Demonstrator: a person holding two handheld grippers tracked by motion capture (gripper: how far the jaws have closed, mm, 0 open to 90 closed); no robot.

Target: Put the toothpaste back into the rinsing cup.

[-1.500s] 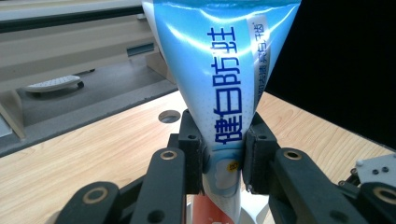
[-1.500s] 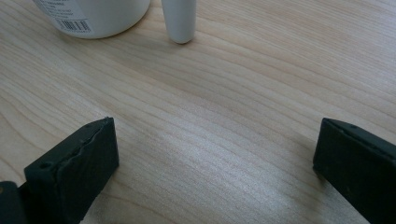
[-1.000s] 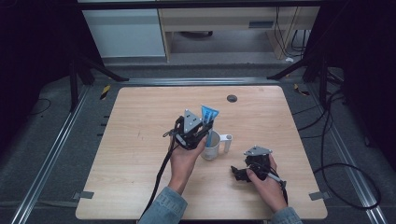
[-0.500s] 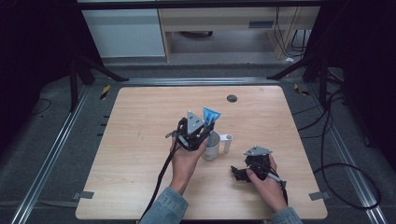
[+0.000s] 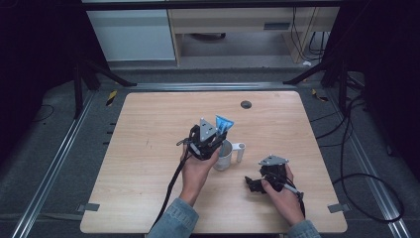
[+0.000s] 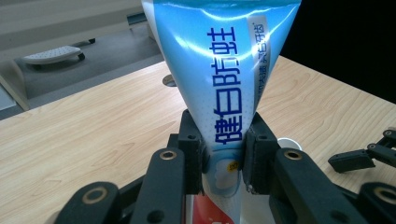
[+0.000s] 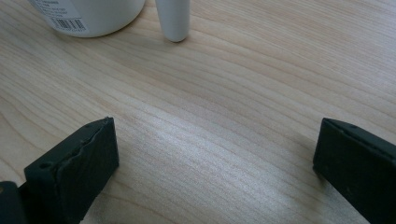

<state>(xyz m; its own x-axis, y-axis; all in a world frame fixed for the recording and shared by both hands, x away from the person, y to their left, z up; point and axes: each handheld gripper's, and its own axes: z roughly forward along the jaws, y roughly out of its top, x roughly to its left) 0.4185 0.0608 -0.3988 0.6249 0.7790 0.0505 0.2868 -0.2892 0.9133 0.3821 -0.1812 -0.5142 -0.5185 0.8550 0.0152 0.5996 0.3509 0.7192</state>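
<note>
Nothing has shifted since a second ago; the left tool (image 6: 224, 163) pinches a glossy blue toothpaste tube (image 6: 224, 79) (blue Chinese lettering) above the white mug (image 5: 224, 154) at counter (image 5: 148, 129) centre; the right tool (image 7: 215, 172), at five o'clock, gapes wide.

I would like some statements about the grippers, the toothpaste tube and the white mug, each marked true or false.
1. The left gripper is shut on the blue toothpaste tube. True.
2. The right gripper holds the white mug. False: its jaws stand wide apart over bare wood, with nothing between them.
3. The mug's handle points toward the right edge of the high view. True.
4. The mug lies on its side. False: it stands upright on the wooden table.
5. The tube lies flat on the table. False: it is held in the air above the mug.
</note>
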